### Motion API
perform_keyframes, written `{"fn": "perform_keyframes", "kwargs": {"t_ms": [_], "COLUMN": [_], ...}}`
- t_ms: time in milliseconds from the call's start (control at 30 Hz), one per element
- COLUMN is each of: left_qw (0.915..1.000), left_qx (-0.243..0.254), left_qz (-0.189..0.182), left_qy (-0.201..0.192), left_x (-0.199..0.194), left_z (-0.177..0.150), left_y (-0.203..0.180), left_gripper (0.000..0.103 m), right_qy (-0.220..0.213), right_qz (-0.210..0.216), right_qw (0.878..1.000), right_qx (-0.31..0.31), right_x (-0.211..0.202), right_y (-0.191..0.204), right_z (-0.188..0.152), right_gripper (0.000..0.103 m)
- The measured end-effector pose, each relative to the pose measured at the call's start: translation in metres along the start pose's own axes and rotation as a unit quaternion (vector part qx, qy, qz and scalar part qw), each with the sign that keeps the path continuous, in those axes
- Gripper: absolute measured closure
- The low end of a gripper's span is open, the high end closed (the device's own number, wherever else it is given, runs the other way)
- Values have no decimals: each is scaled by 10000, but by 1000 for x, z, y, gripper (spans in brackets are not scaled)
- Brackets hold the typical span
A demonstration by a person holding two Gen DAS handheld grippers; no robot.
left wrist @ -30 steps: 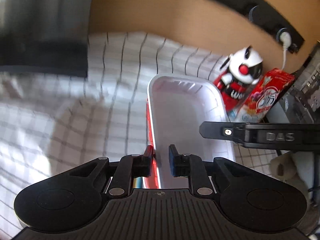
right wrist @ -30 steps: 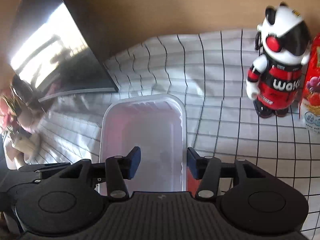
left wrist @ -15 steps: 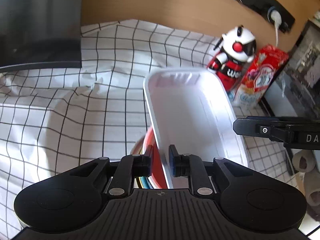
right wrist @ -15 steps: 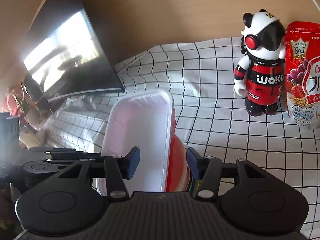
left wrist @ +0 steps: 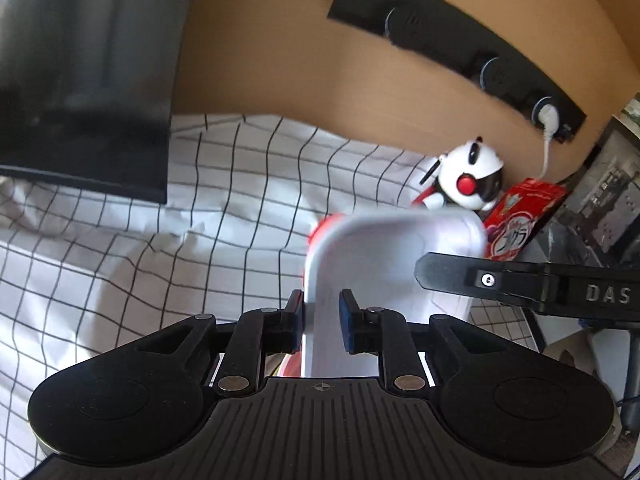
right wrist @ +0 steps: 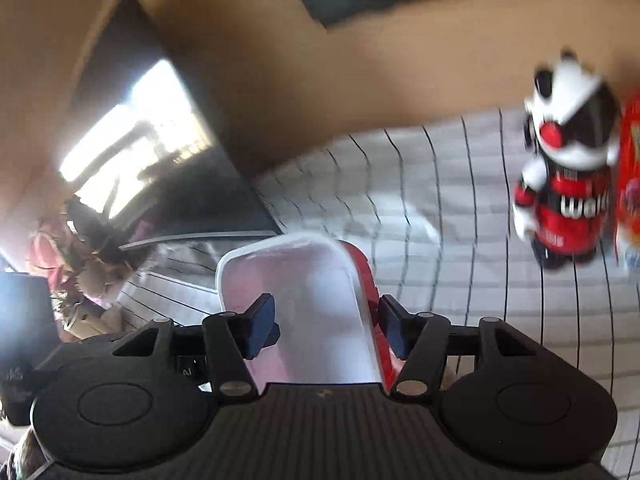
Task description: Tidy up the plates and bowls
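A white rectangular tray (left wrist: 384, 264) rests on a red bowl (left wrist: 324, 224) stacked on other dishes. My left gripper (left wrist: 320, 322) is shut on the tray's near left rim. In the right wrist view the same white tray (right wrist: 304, 300) lies between the fingers of my right gripper (right wrist: 328, 330), which is open and straddles the tray's right rim and the red bowl (right wrist: 366, 280). The right gripper's arm (left wrist: 520, 284) crosses the left wrist view over the tray's right side.
The dishes sit over a white cloth with a black grid (left wrist: 200, 208). A dark monitor (left wrist: 80, 80) stands at the back left. A panda robot figure (right wrist: 568, 184) and a red snack bag (left wrist: 520, 216) stand at the back right. A black power strip (left wrist: 460, 48) hangs on the wooden wall.
Both views tilted down half a second ago, showing the red bowl stack below the tray, then tilted back up. The left gripper kept its hold on the tray rim; the right stayed open.
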State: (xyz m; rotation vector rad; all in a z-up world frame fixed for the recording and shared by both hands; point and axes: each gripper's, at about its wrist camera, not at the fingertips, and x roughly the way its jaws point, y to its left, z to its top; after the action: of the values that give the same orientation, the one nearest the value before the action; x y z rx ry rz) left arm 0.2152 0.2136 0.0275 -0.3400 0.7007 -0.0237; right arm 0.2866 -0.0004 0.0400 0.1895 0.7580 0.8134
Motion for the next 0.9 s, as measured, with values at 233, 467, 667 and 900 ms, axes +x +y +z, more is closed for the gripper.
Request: {"fn": "perform_keyframes", "kwargs": {"t_ms": [233,467,667,900], "left_qw": [9977,9985,9965,9955], "left_qx": [317,18,227,35], "left_qz": [188,-218,-413,-422], "left_qy": [577,493,689,848], "left_x": [23,4,2,24], "left_z": [-28,-30,-31,-33], "left_y": [-3,21,40,54], "left_gripper": [84,84,84,82], "right_qy": [192,77,419,412], "right_qz": [-373,-1197,-1798,-2072], "right_qw": [9990,9928,9824,9764], "right_qx": [-122,51,265,441], "right_x": [9,7,16,20], "right_y": [-7,-21,-31,-30], "right_z": [-32,-46,-74,-93], "right_gripper": [43,43,43,43]}}
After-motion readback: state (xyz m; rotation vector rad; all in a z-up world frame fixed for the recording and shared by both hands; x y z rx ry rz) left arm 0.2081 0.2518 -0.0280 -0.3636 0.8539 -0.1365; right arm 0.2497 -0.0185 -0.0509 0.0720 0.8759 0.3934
